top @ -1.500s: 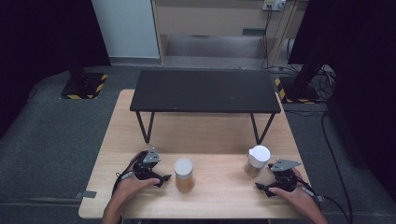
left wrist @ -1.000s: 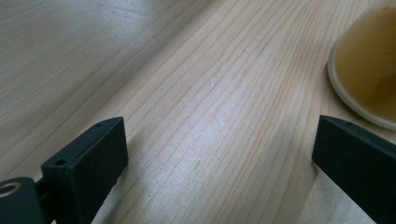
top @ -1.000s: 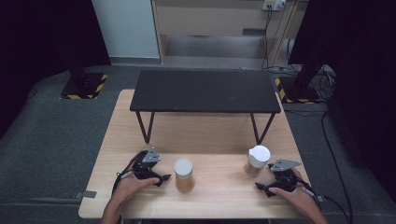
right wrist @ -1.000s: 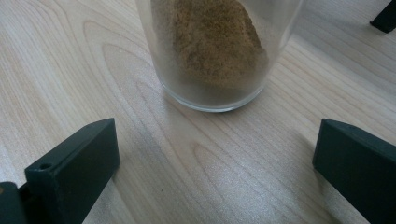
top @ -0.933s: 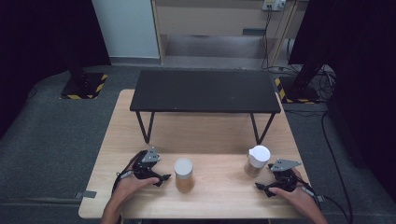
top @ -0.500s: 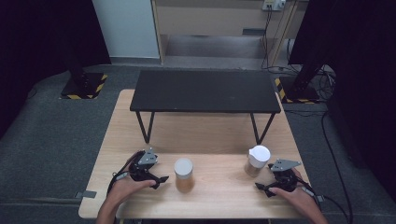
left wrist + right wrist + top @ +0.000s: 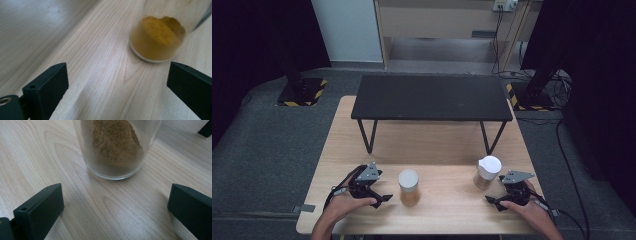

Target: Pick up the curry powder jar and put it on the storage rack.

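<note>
Two white-lidded glass jars stand on the wooden table [image 7: 442, 145]. The left jar [image 7: 408, 186] holds yellow-orange powder [image 7: 160, 35]; the right jar [image 7: 488, 172] holds brown powder [image 7: 115, 142]. My left gripper [image 7: 381, 198] rests on the table just left of the left jar, open, jaws wide apart with bare wood between them. At the table's right front my right gripper [image 7: 493, 203] is open too, jaws spread, close below the right jar. Neither gripper touches a jar.
A low black bench [image 7: 432, 97] on thin metal legs stands across the far half of the table. Bare wood lies between the two jars and along the front edge. Grey carpet surrounds the table.
The left hand and its gripper shifted slightly left and toward the front edge, away from the left jar. The right gripper and both jars have stayed put.
</note>
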A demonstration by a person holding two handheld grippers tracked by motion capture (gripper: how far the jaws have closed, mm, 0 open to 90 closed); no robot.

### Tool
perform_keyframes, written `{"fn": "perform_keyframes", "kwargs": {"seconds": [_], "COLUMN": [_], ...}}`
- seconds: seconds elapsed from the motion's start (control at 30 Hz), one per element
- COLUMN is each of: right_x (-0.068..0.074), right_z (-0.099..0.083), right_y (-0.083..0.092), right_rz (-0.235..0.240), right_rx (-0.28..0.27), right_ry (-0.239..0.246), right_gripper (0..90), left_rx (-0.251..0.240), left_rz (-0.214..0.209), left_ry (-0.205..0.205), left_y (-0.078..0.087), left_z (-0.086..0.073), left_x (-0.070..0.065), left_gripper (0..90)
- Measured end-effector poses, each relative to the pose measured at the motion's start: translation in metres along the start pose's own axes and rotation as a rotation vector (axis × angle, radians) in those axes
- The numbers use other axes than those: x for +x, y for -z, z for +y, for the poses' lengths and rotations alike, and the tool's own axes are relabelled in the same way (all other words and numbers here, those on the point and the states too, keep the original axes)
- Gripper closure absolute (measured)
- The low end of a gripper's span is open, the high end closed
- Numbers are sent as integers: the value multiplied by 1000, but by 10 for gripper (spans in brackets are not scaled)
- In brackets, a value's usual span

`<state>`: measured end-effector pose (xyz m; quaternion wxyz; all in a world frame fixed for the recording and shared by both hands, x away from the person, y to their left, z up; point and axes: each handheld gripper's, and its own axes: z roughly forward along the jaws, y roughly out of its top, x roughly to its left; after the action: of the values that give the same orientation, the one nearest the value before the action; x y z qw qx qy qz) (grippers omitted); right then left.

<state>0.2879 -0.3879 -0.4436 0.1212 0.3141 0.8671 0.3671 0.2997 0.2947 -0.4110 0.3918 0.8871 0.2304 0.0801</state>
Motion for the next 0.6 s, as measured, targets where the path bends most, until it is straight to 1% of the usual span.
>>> {"fn": "perform_keyframes", "kwargs": {"seconds": [0.17,0.2,0.27,0.33,0.37,0.4,0.6], "right_x": [0,0,0,0,0,0,0], "right_z": [0,0,0,0,0,0,0], "right_y": [0,0,0,0,0,0,0], "right_rz": [0,0,0,0,0,0,0], "right_rx": [0,0,0,0,0,0,0], "right_ry": [0,0,0,0,1,0,0], "right_gripper": [12,12,12,12,12,12,12], "left_rx": [-25,-37,-44,-61,-81,-89,-109], "left_rz": [-23,-30,-34,-42,-55,-62,-77], "left_ry": [-16,-19,-22,-31,-36,-38,-46], "left_y": [3,3,4,4,5,5,5], "left_z": [0,0,0,0,0,0,2], "left_x": [1,0,0,0,0,0,-1], "left_gripper": [22,19,18,18,17,16,19]}}
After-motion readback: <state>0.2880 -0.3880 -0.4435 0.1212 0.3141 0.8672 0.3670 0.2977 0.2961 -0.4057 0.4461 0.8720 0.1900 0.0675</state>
